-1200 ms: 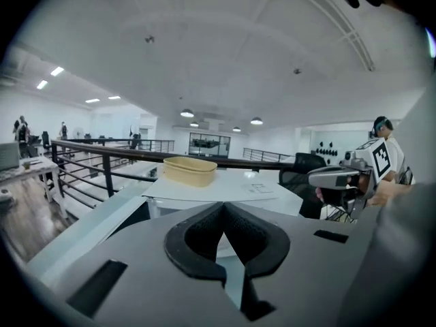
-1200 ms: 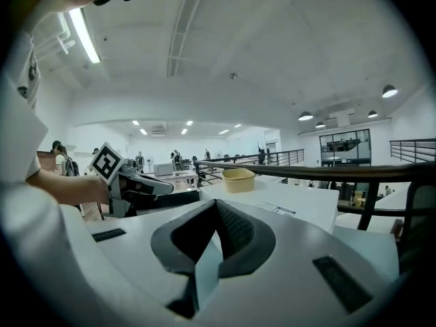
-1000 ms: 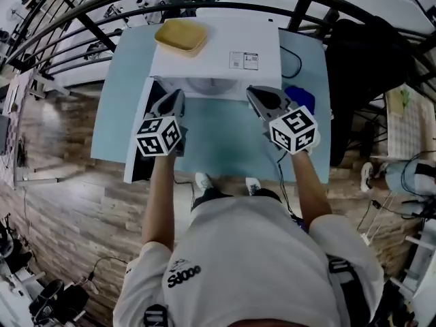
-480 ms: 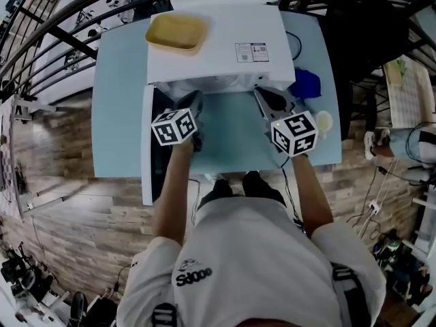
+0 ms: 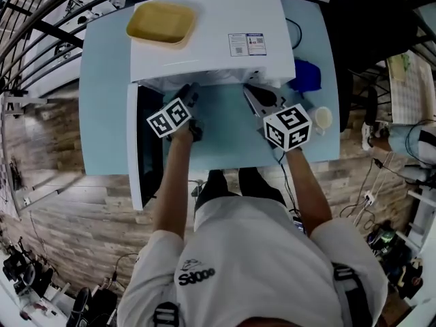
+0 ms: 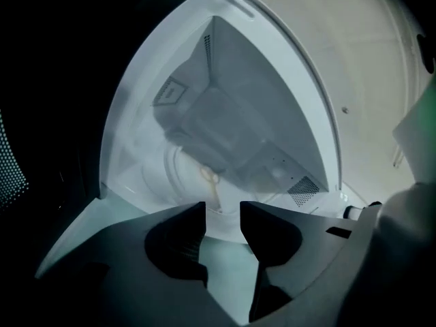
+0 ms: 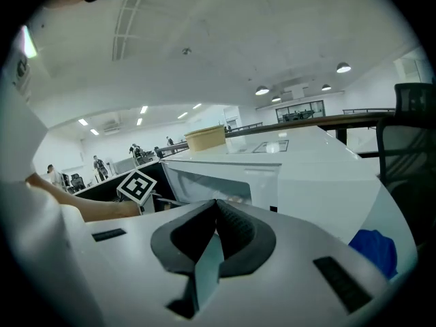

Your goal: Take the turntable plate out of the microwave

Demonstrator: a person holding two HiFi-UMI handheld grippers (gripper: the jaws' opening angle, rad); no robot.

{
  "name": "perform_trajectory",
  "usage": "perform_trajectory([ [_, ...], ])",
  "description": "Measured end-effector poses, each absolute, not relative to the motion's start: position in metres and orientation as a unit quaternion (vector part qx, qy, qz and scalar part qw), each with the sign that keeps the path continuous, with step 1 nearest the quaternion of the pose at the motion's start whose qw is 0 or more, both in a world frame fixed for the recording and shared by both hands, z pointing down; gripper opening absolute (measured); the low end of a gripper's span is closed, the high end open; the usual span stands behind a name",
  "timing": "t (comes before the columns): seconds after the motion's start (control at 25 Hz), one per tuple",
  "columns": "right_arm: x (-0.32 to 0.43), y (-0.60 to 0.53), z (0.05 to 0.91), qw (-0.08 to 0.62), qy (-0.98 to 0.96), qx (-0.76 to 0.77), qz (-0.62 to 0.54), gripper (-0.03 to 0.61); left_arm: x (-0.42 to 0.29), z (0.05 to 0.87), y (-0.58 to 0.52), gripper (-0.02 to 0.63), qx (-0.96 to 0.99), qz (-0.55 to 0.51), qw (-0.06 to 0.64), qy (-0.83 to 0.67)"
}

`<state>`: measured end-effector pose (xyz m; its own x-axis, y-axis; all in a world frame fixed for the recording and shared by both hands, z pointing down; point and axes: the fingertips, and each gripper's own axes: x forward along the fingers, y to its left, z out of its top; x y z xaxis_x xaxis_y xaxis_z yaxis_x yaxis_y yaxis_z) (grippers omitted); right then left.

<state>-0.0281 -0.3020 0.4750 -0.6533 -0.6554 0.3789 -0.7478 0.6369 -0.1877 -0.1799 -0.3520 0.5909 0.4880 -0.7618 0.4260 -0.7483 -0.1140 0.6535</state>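
A white microwave (image 5: pixel 211 33) stands on the pale blue table (image 5: pixel 102 101), its door (image 5: pixel 136 148) swung open to the left. In the left gripper view I look into the lit cavity, where the clear glass turntable plate (image 6: pixel 184 176) lies on the floor. My left gripper (image 6: pixel 223 213) is at the cavity mouth, jaws opening, nothing between them. My right gripper (image 7: pixel 216 206) is shut and empty, hovering in front of the microwave (image 7: pixel 272 176) to the right of its opening. In the head view both grippers, left (image 5: pixel 191 94) and right (image 5: pixel 253 95), point at the oven front.
A yellow tray (image 5: pixel 160 22) rests on top of the microwave. A blue cloth (image 5: pixel 306 77) and a small round white object (image 5: pixel 322 118) lie on the table at the right. A black chair (image 5: pixel 371 39) stands beyond the table. A metal railing (image 5: pixel 41 26) runs at the left.
Both grippers have sunk toward the table and closer to the microwave front. The left gripper's jaws have parted. The head camera has shifted, so the microwave sits higher in view.
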Motion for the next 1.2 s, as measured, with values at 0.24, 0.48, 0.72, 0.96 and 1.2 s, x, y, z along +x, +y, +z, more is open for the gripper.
perform_trajectory([
  [0.24,-0.017,-0.304,0.492,0.139,-0.885,0.405,0.183,0.006,-0.192,0.610,-0.369,0.243,0.722,0.003,0.409,-0.558],
  [0.48,-0.017,-0.297,0.506,0.146,-0.879,0.409,0.196,0.006,-0.204,0.622,-0.385,0.279,0.687,-0.014,0.407,-0.602],
  [0.72,-0.021,-0.291,0.514,0.148,-0.877,0.408,0.207,0.006,-0.203,0.621,-0.395,0.278,0.652,-0.084,0.441,-0.611],
  [0.96,-0.020,-0.290,0.516,0.145,-0.872,0.416,0.215,0.006,-0.197,0.621,-0.399,0.273,0.559,-0.216,0.544,-0.587],
  [1.2,-0.022,-0.287,0.520,0.140,-0.869,0.417,0.226,0.006,-0.193,0.631,-0.396,0.174,0.526,-0.236,0.579,-0.577],
])
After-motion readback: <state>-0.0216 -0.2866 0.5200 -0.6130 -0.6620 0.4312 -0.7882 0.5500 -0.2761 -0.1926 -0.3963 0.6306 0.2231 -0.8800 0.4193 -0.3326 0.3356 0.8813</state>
